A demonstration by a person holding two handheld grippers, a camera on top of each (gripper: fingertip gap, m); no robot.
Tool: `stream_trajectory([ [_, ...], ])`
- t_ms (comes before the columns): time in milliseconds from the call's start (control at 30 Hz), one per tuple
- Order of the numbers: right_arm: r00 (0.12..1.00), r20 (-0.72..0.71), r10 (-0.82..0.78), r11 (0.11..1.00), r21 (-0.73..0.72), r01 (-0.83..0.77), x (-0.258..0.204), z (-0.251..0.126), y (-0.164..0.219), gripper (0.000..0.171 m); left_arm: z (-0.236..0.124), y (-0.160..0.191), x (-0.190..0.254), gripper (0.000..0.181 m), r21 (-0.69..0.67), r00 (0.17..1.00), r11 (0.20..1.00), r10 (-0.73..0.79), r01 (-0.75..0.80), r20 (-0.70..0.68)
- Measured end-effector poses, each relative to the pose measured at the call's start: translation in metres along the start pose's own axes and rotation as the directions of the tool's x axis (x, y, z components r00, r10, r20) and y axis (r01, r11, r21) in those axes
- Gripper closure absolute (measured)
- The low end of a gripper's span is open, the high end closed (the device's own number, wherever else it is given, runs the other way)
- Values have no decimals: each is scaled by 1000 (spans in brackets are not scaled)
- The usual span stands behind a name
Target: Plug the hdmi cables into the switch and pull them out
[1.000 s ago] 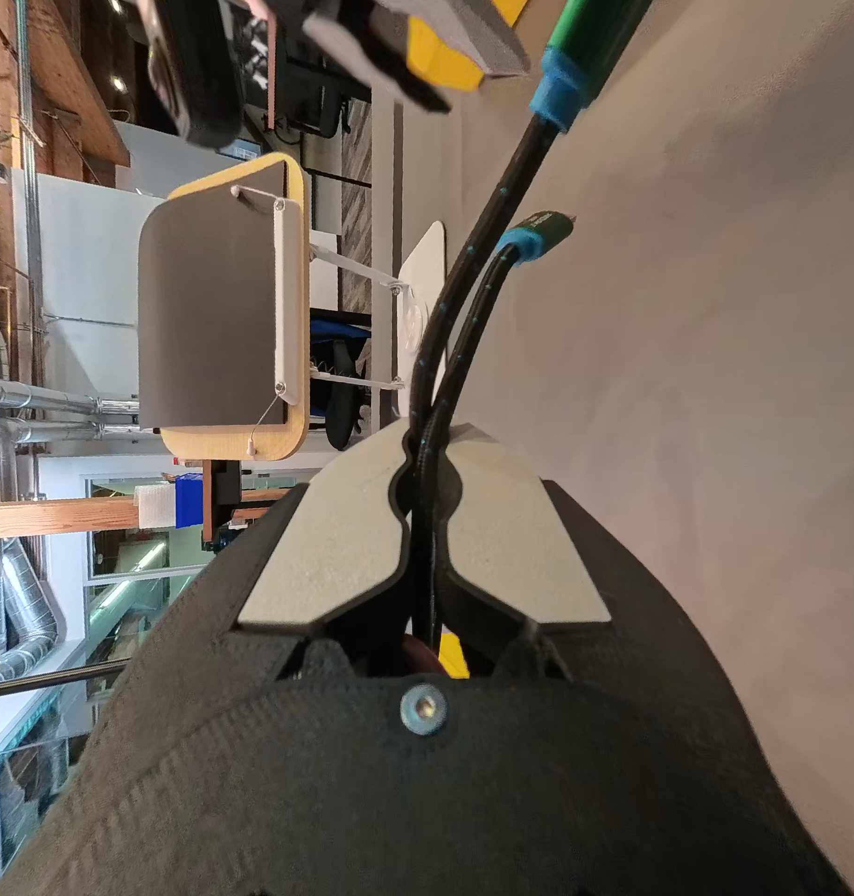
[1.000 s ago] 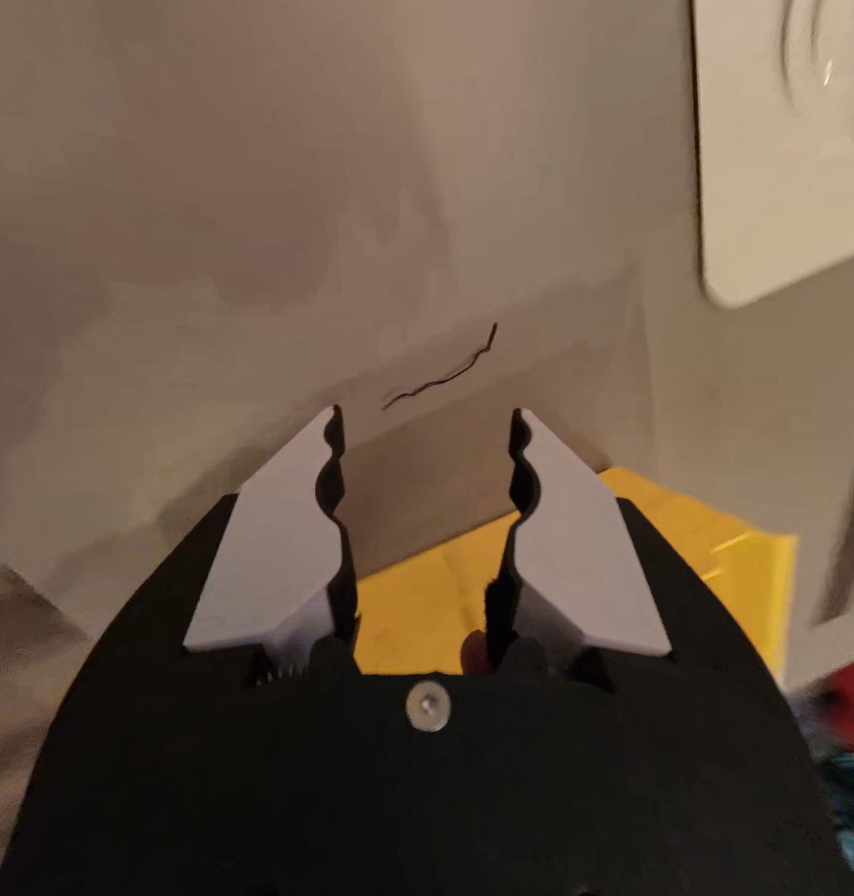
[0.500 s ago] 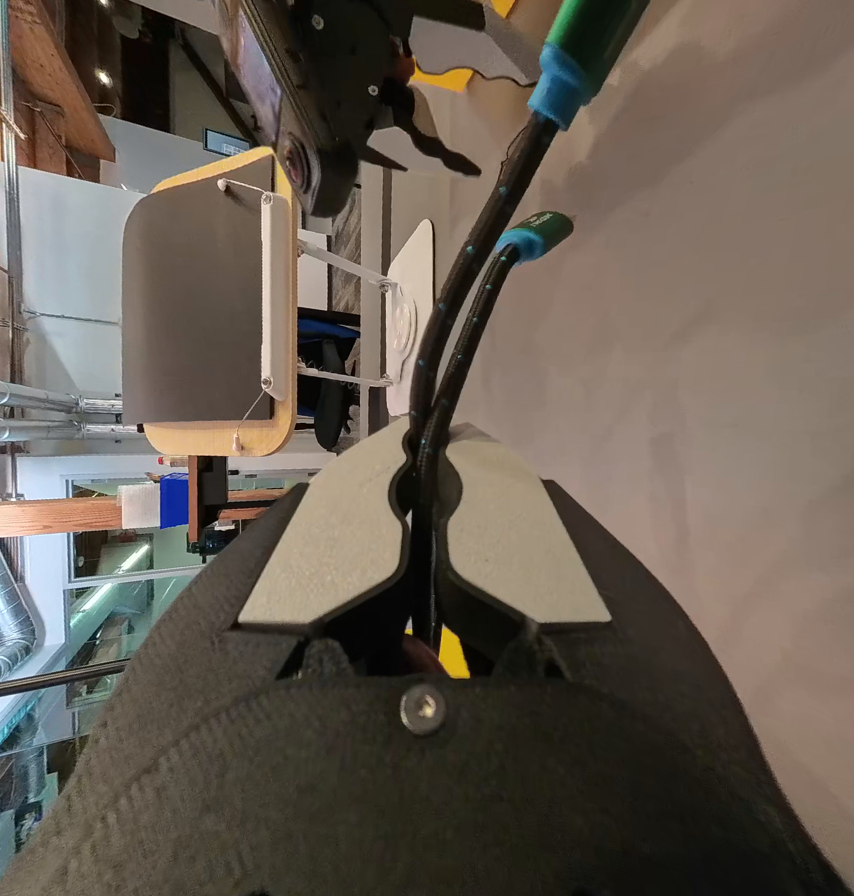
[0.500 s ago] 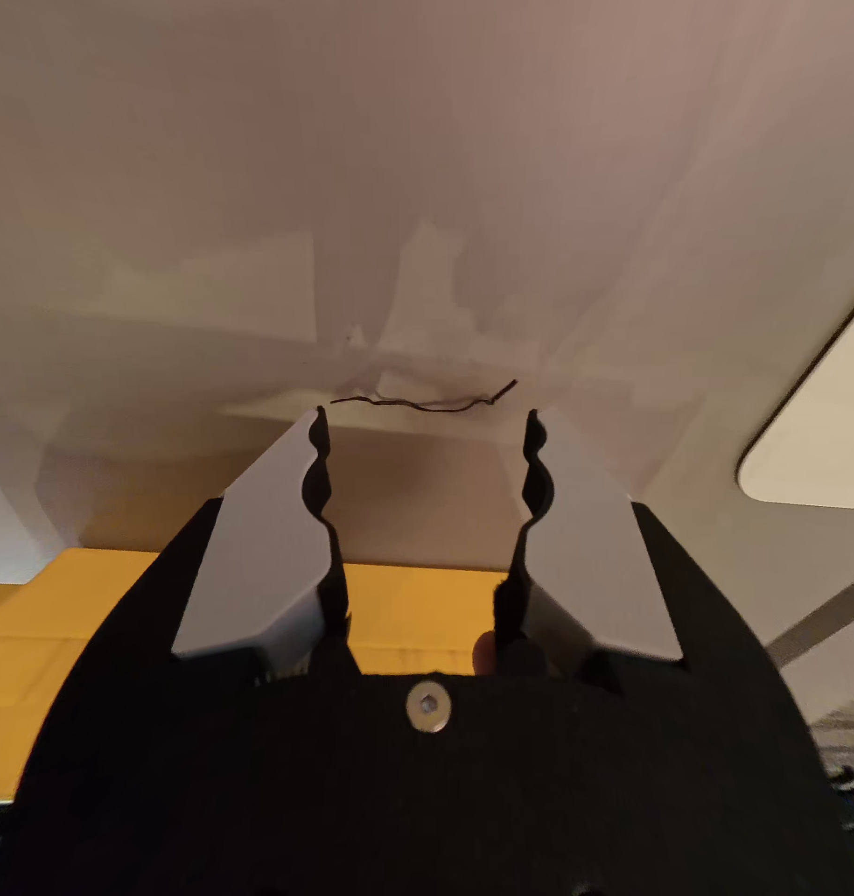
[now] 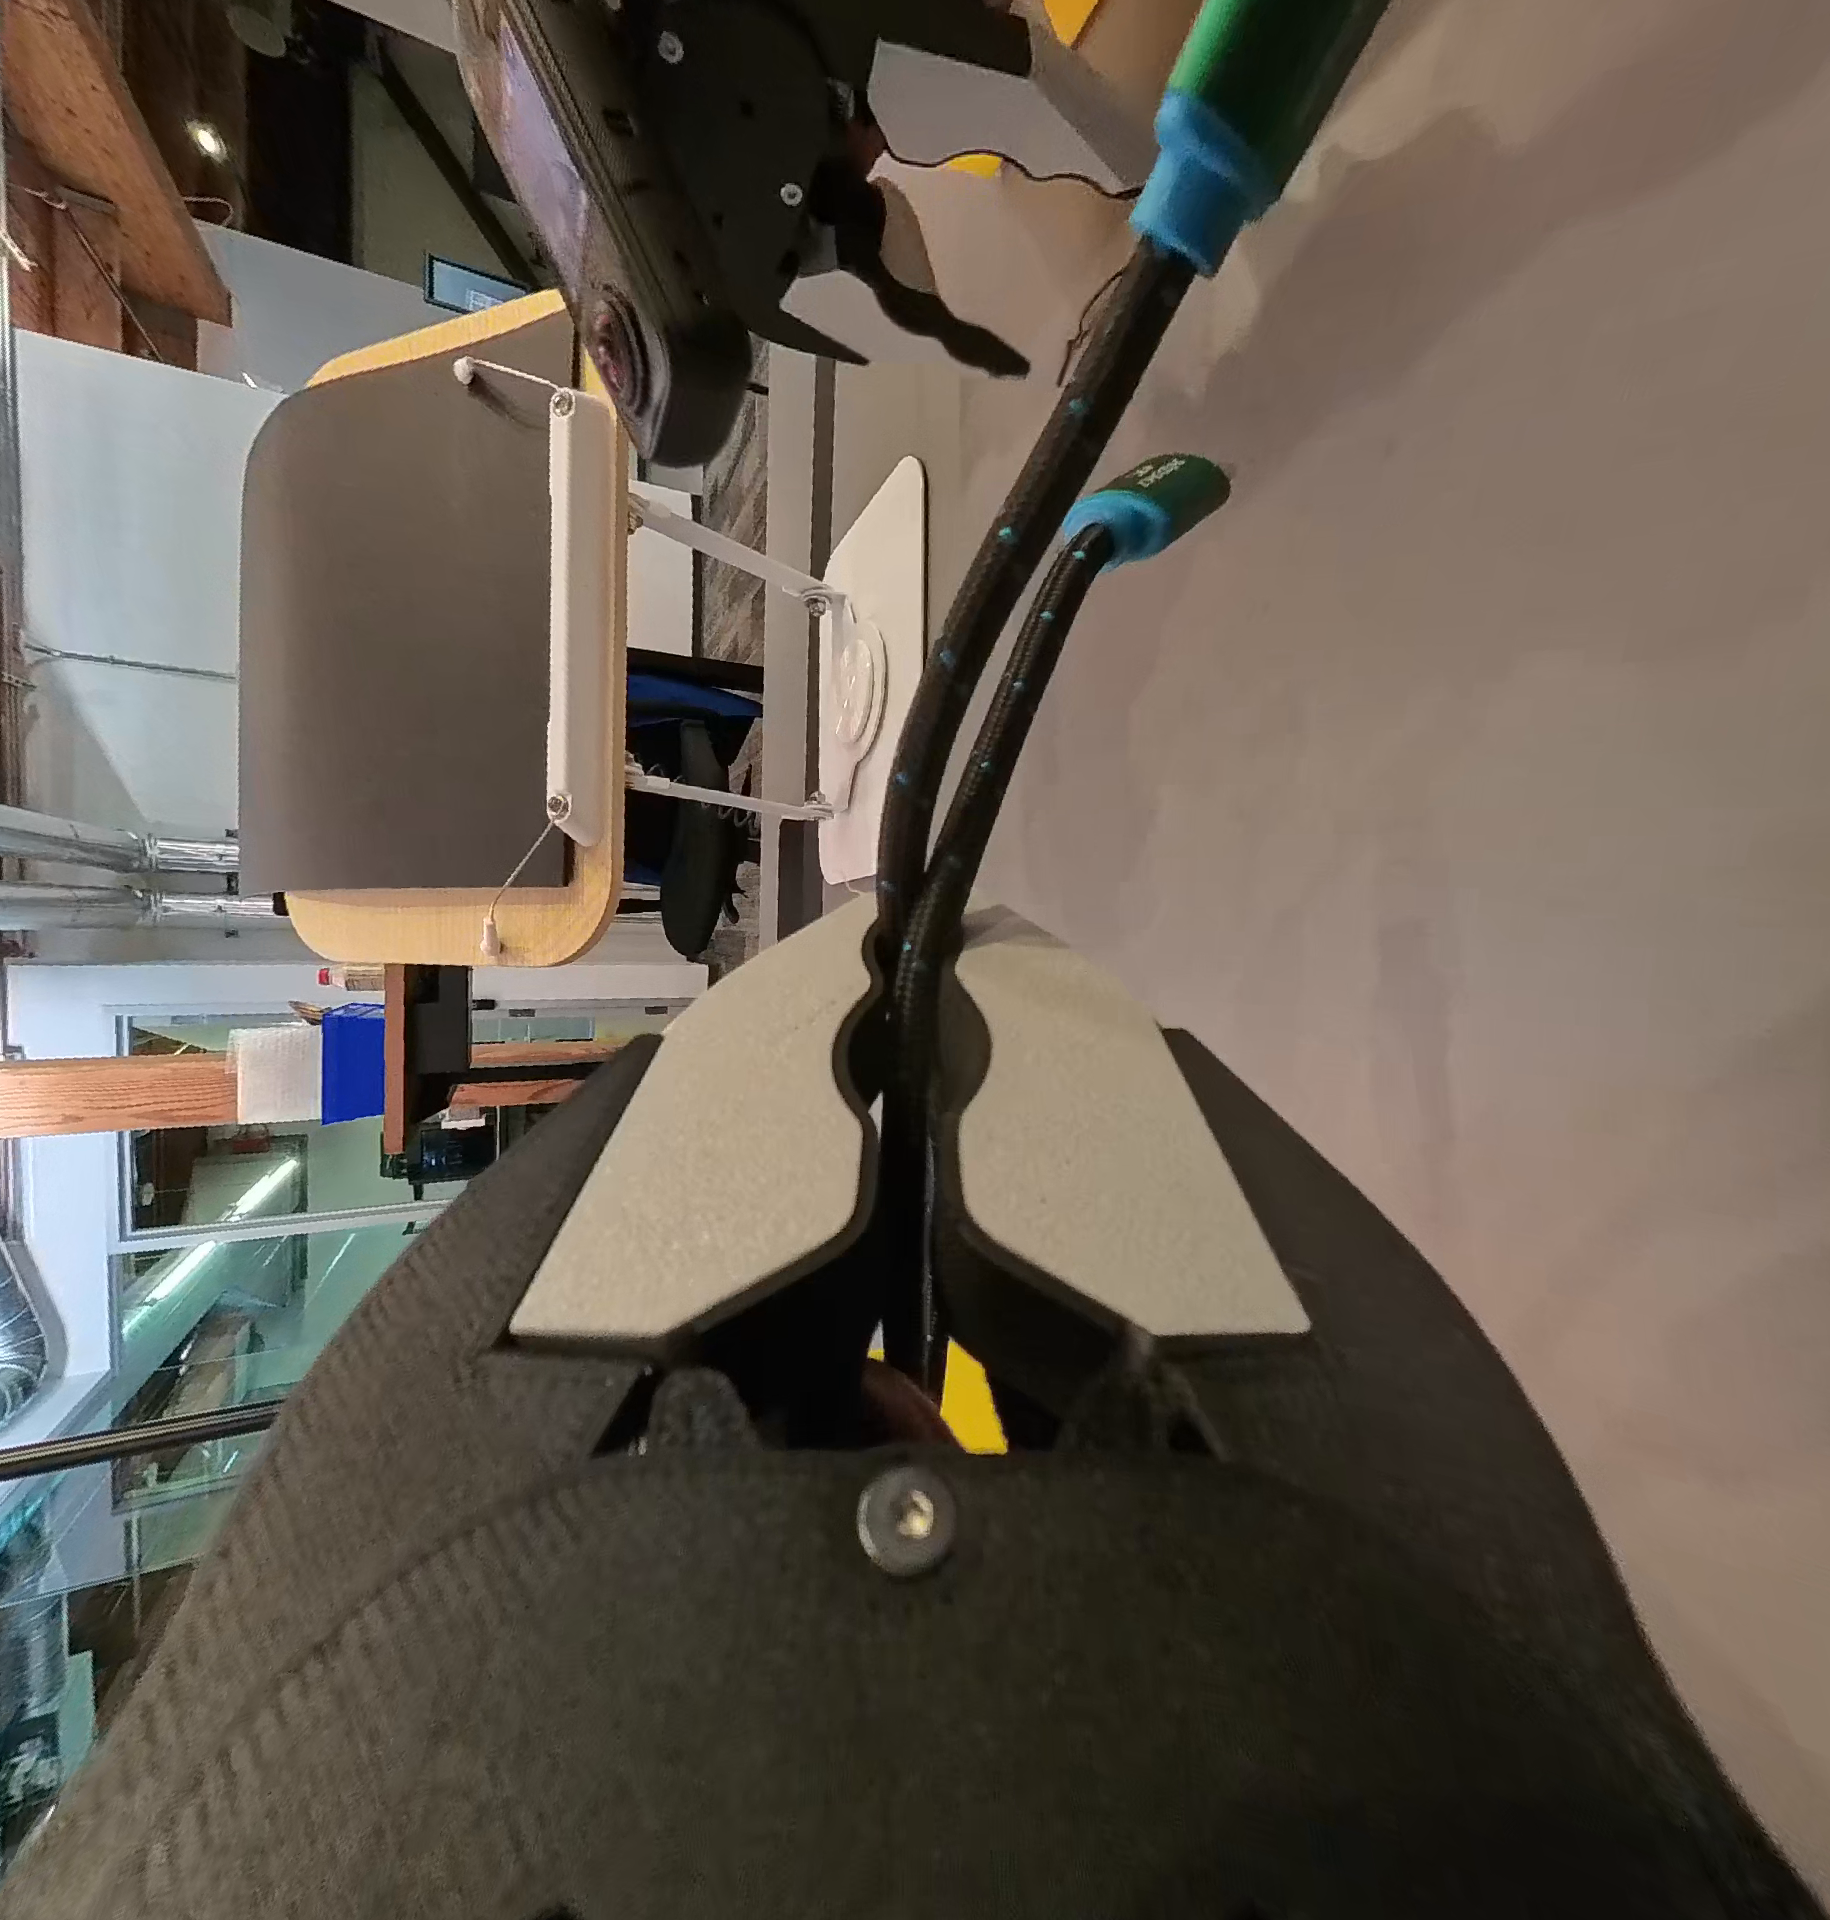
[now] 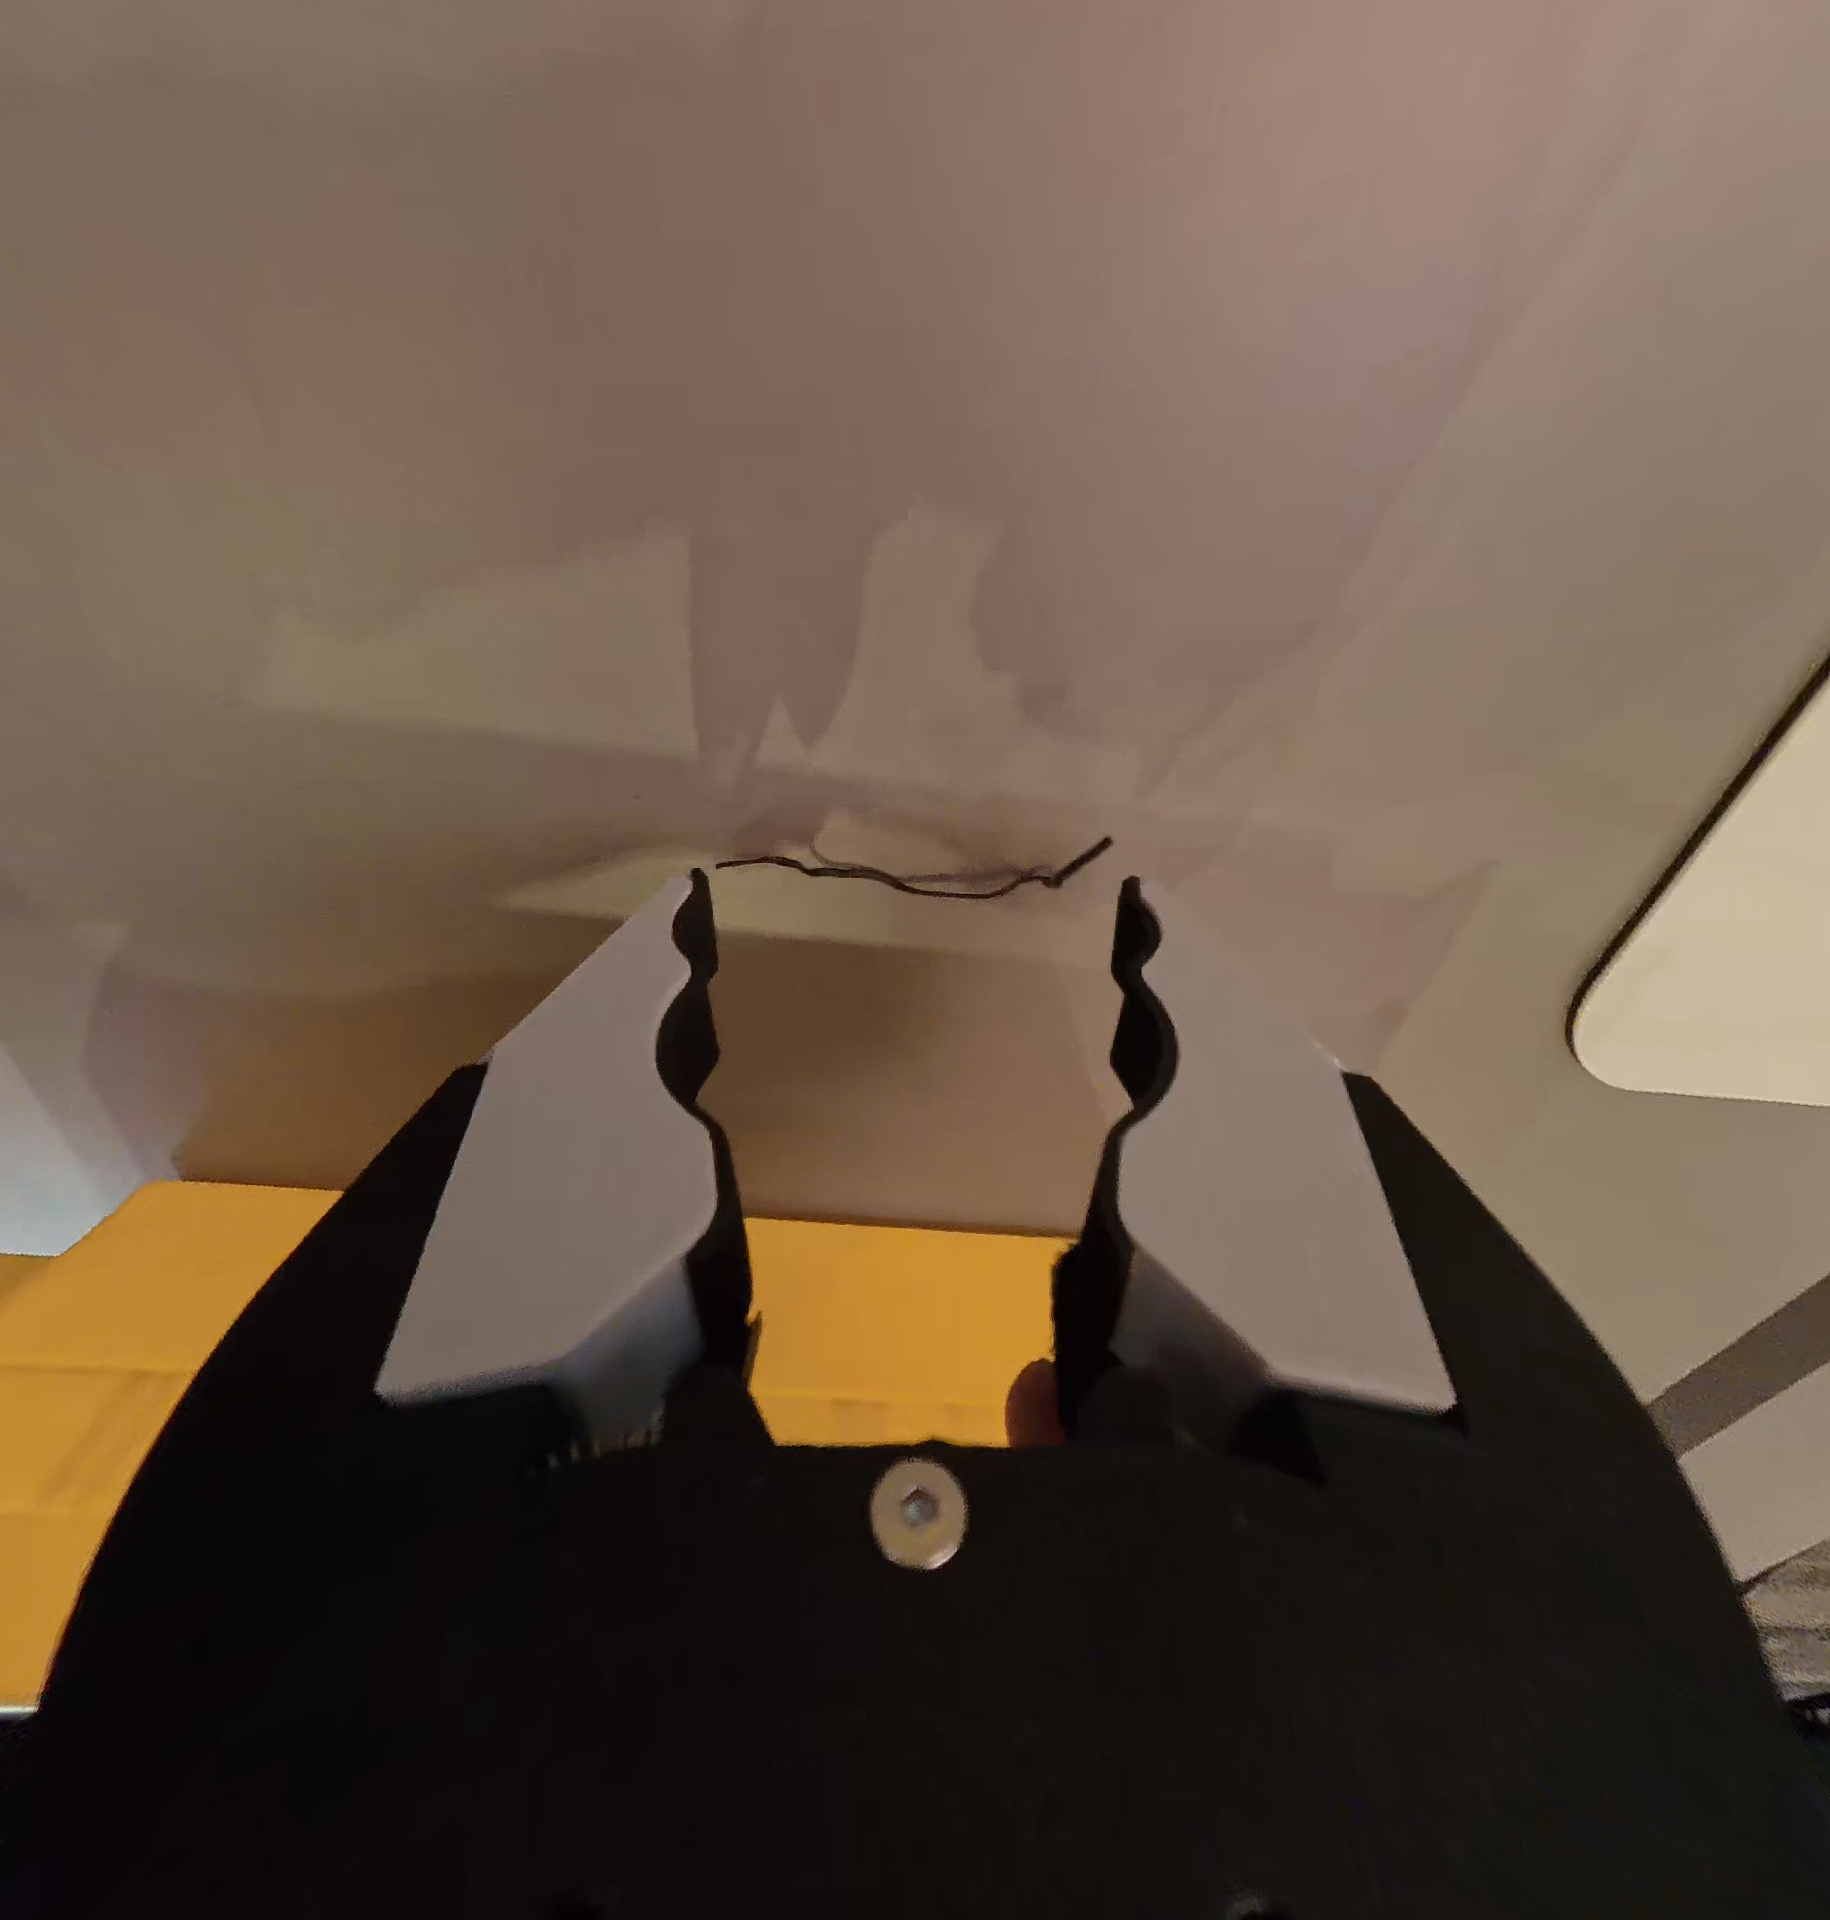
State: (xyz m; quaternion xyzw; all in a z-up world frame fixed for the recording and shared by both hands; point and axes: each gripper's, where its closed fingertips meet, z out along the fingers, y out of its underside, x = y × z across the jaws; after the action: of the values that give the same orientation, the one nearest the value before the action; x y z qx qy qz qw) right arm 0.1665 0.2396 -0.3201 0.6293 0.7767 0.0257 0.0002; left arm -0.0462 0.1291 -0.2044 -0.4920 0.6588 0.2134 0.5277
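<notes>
We've got our left gripper (image 5: 916, 935) clamped tight on two black braided hdmi cables (image 5: 978, 727), with their green plugs (image 5: 1165, 499) sticking out ahead of the fingertips. Our right gripper (image 6: 911, 883) is wide open with nothing in it, a thin dark thread (image 6: 911, 883) lying just past its tips on the grey table (image 6: 890, 364).

two HDMI cables (image 5: 937, 831) side by side between left gripper (image 5: 916, 935) jaws | right gripper (image 6: 911, 883) over worktop (image 6: 890, 364), thread (image 6: 921, 881) just ahead of its fingertips
</notes>
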Motion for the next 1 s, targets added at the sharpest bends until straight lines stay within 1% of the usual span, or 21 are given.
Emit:
stream_trajectory([
  [67, 1000, 5, 8, 1000, -17, -8, 1, 3, 3, 85, 1, 0, 0, 180, 0, 1000, 1000, 1, -1, -2],
  [100, 1000, 8, 7, 1000, -20, -7, 1, 5, 3, 87, 1, 0, 1, 180, 1, 1000, 1000, -1, 1, -4],
  [233, 999, 44, 7, 1000, -16, -6, -2, 10, 2, 103, 2, 1, 3, 180, -1, 1000, 1000, 4, -4, -9],
  [333, 999, 44, 8, 1000, -17, -8, -1, 9, 2, 106, 1, 1, 2, 180, 0, 1000, 1000, 2, -2, -6],
  [367, 999, 45, 8, 1000, -17, -8, -1, 9, 2, 109, 1, 1, 2, 180, 1, 1000, 1000, 1, -1, -6],
  [400, 999, 45, 8, 1000, -16, -7, -1, 9, 1, 117, 2, 1, 2, 180, 2, 1000, 1000, 1, -1, -7],
  [467, 999, 46, 12, 1000, -14, -12, -1, 8, -1, 126, 2, 0, 2, 180, 1, 1000, 1000, 4, -4, -7],
  [533, 999, 49, 18, 1000, -16, -18, -3, 8, -2, 130, 2, 0, 3, 180, 2, 1000, 1000, 5, -5, -7],
  [600, 999, 49, 19, 1000, -20, -18, -4, 8, -4, 138, 1, -1, 2, 180, 3, 1000, 1000, 6, -6, -5],
  [667, 999, 42, 33, 999, -37, -32, -4, 8, -3, 141, 1, -1, 2, 180, 4, 1000, 1000, 6, -6, -4],
  [700, 998, 33, 47, 997, -55, -45, -4, 8, -1, 132, 1, -1, 2, 180, 3, 1000, 1000, 7, -7, -5],
  [733, 998, 29, 56, 996, -70, -54, -6, 7, 1, 118, 0, -1, 2, 180, 2, 1000, 1000, 10, -10, -3],
  [833, 998, 37, 55, 998, -40, -54, -16, 7, -5, 99, 0, 0, 1, 180, 3, 1000, 1000, 4, -4, -2],
  [900, 998, 37, 54, 998, -23, -54, -19, 7, -9, 92, 1, -1, 1, 180, 4, 1000, 1000, 4, -4, -4],
  [1000, 995, 52, 85, 996, -11, -85, -19, 9, -13, 96, 3, -1, 3, 180, 4, 1000, 1000, 7, -7, -10],
])
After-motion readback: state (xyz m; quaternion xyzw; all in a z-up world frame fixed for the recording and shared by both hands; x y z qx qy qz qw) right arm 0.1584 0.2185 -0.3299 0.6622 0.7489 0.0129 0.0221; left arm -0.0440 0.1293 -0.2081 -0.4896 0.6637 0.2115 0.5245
